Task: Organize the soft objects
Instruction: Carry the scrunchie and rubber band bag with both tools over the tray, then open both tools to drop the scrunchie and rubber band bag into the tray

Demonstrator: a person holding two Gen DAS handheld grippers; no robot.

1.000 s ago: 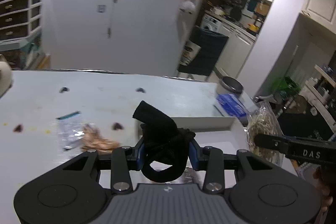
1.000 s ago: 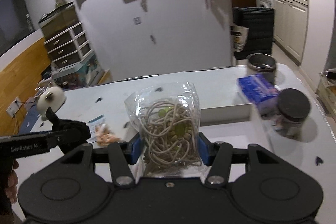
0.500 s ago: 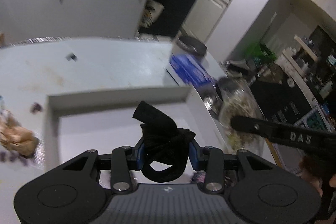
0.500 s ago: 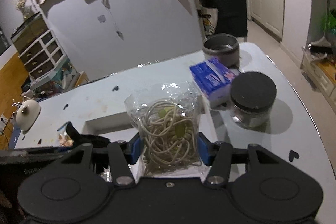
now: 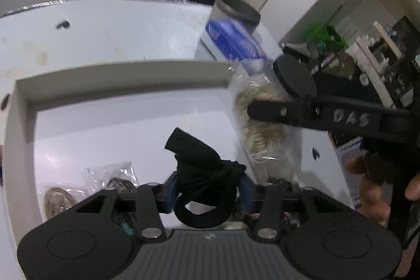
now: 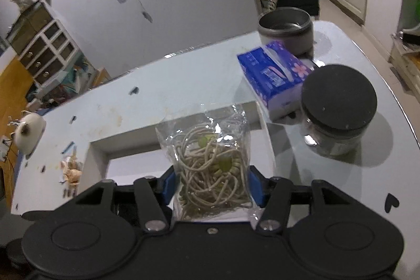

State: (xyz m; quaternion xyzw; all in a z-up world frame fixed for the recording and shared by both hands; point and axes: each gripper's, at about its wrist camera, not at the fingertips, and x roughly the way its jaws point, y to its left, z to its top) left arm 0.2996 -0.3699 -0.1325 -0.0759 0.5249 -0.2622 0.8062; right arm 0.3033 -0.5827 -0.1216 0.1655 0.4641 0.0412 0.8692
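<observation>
— What changed in the last second?

— Both my grippers have swung from the open table in over the white box [image 5: 23, 106]; a second ago its wall was just ahead of me, and now its floor fills the left wrist view.

— Start at the left. What do you hold there?

— My left gripper [image 5: 207, 190] has its fingers pinched on a knotted black cloth band [image 5: 202, 169], held above the box floor. Below it, at the box's near left, lie two clear packets [image 5: 86, 185], their contents blurred.

— And further right?

— My right gripper [image 6: 211, 186] is clamped on a clear bag of beige elastic bands [image 6: 210, 167], which stands upright between the blue pads. From the left wrist view that bag [image 5: 260, 120] hangs over the box's right wall.

— What sits beyond the box?

— On the table [image 6: 147, 106], just past the box's far right corner, there is a blue tissue pack [image 6: 273, 72]. A black-lidded glass jar [image 6: 338, 106] is right beside it, and a grey metal pot [image 6: 286, 28] stands behind the pack. Far left on the table are a crumpled peach wrapper [image 6: 72, 169] and a small white figure [image 6: 27, 130].
</observation>
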